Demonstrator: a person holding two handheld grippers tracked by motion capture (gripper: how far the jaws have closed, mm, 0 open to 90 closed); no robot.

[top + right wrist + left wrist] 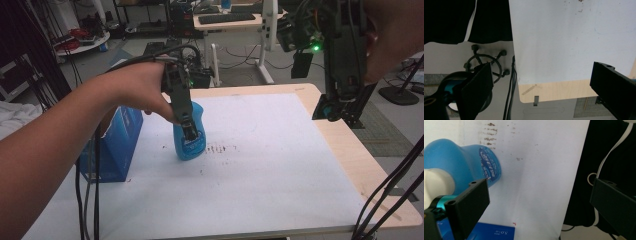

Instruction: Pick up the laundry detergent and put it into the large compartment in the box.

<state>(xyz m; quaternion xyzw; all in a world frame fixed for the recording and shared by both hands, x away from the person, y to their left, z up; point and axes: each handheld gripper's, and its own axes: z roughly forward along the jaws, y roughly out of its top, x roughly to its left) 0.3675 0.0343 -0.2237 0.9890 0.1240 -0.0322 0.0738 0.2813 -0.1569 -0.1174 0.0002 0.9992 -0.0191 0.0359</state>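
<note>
A blue plastic bottle (190,145) with a printed label stands on the white sheet (280,165) left of the middle. My left gripper (189,131) hangs over its top from above, and a hand covers the cap. In the left gripper view the bottle (461,165) and its white cap (436,185) lie just outside the left jaw, and my left gripper (541,197) is open with nothing between the jaws. My right gripper (341,114) is raised over the table's far right edge. In its own view the right gripper (541,85) is open and holds nothing.
A blue box (114,145) stands at the sheet's left edge, close to the bottle. Brown specks (221,148) mark the sheet right of the bottle. The wooden table (360,165) shows bare along its right side. A desk (235,20) stands behind.
</note>
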